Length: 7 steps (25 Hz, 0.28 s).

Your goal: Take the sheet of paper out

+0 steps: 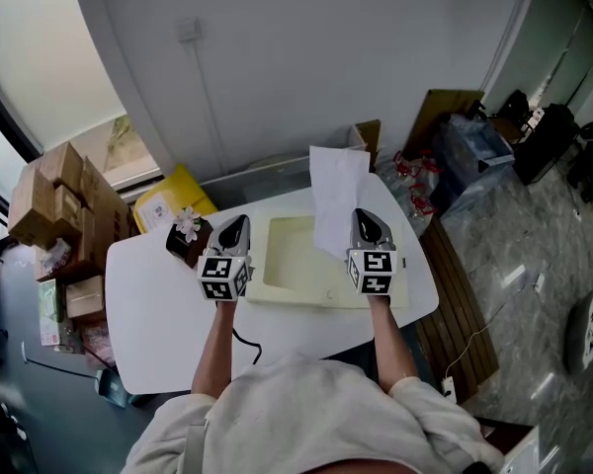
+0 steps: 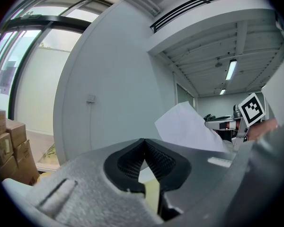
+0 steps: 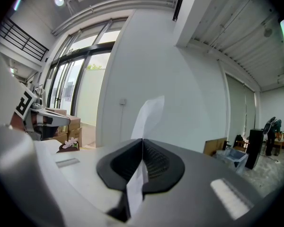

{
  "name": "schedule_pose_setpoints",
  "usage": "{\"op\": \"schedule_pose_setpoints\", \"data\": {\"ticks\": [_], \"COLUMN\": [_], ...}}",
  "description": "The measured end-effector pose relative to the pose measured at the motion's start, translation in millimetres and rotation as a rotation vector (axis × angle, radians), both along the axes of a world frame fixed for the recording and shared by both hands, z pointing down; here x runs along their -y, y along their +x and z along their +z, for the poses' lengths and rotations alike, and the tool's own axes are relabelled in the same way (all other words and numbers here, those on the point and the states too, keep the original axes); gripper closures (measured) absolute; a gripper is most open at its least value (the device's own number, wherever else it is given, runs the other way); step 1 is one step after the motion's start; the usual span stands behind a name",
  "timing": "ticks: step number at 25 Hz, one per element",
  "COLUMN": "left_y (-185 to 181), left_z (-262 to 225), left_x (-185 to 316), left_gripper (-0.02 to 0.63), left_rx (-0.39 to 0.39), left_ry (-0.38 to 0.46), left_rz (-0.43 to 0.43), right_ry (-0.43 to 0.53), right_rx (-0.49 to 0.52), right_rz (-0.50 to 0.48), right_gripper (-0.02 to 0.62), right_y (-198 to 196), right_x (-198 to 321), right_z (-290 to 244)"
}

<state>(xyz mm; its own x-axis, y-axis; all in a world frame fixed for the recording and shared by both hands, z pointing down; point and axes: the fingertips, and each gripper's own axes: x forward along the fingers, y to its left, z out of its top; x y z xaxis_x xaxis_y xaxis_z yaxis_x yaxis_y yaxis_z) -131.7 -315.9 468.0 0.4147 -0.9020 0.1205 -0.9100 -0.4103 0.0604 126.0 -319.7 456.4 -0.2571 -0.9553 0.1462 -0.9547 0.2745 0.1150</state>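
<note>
A white sheet of paper (image 1: 338, 196) stands up above the far right part of a flat cream folder (image 1: 292, 265) that lies on the white table (image 1: 158, 304). My right gripper (image 1: 364, 215) is shut on the sheet's lower edge. In the right gripper view the paper (image 3: 149, 112) runs up from between the closed jaws of the right gripper (image 3: 142, 141). My left gripper (image 1: 235, 220) sits at the folder's left edge. In the left gripper view the left gripper (image 2: 144, 143) is shut, with a cream strip of the folder (image 2: 154, 195) between its jaws and the paper (image 2: 184, 126) to the right.
A small dark pot with pale flowers (image 1: 188, 230) stands just left of the left gripper. Cardboard boxes (image 1: 59, 205) and a yellow bag (image 1: 168, 200) lie beyond the table's left end. A wooden bench (image 1: 465, 304) runs along its right side. A grey wall rises behind.
</note>
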Motion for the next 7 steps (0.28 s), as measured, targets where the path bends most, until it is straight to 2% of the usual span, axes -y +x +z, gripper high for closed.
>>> {"op": "schedule_pose_setpoints", "data": {"ticks": [7], "left_y": [2.6], "left_z": [0.9], "left_x": [1.6], "left_gripper": [0.604], "left_rx": [0.008], "left_ry": [-0.007], "left_rz": [0.007], "right_ry": [-0.006], "right_rx": [-0.004], "right_rz": [0.002], "right_gripper": [0.589], "right_y": [-0.3], "right_x": [-2.5], "right_z": [2.8]}}
